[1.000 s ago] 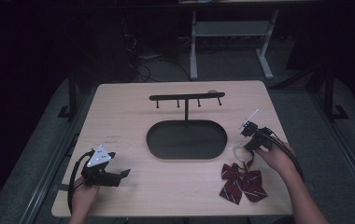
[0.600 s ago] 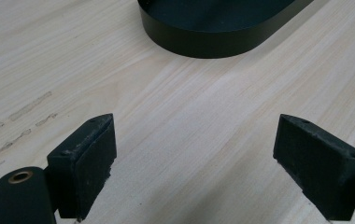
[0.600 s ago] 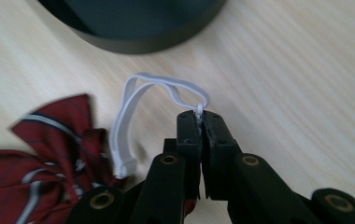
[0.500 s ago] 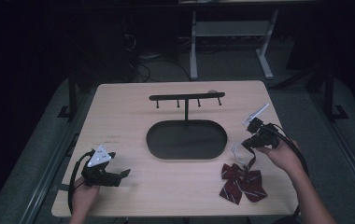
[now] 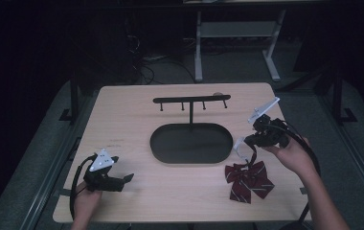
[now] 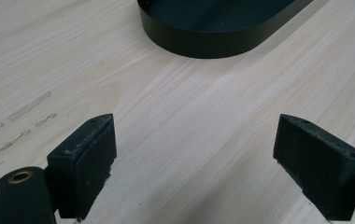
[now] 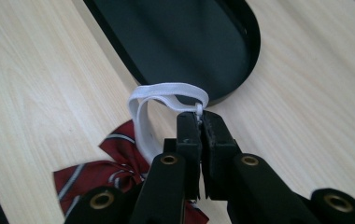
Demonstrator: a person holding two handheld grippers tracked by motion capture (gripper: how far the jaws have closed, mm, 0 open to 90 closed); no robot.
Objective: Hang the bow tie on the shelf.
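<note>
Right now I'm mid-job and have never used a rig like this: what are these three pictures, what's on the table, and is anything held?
There is no robot arm here. A person holds a hand-held two-finger gripper in each hand.

The high view looks down on the wooden table from the person's side. The other two pictures come from cameras riding on each gripper, looking along its own black fingers.

On the table stands a black stand: an oval tray with a post carrying a hook bar. Near the right hand lies a dark red striped bow tie.

The right gripper is shut on the bow tie's white elastic strap, which loops up while the bow itself hangs touching the table.

The left gripper is open, with only bare wood between its fingers, near the tray's edge.
</note>
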